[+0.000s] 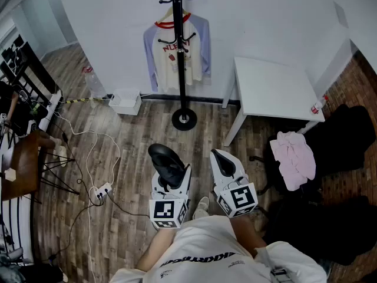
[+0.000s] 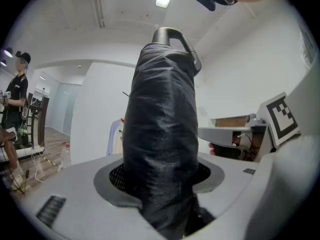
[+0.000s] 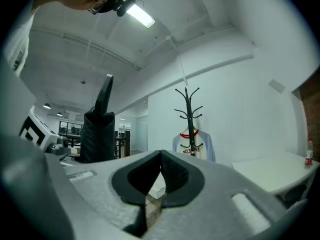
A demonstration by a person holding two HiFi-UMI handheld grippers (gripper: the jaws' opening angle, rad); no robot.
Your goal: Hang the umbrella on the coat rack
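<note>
A black folded umbrella stands upright in my left gripper, whose jaws are shut on its lower part. In the left gripper view the umbrella fills the middle, and its loop handle is on top. My right gripper is beside it on the right, shut and holding nothing; its pads meet. The black coat rack stands ahead at the white wall with a white-and-blue shirt hanging on it. In the right gripper view the coat rack is straight ahead, with the umbrella at the left.
A white table with a bottle stands right of the rack. A dark chair holds a pink cloth. A white box sits at the wall. A power strip with cables lies on the left floor. A person stands far left.
</note>
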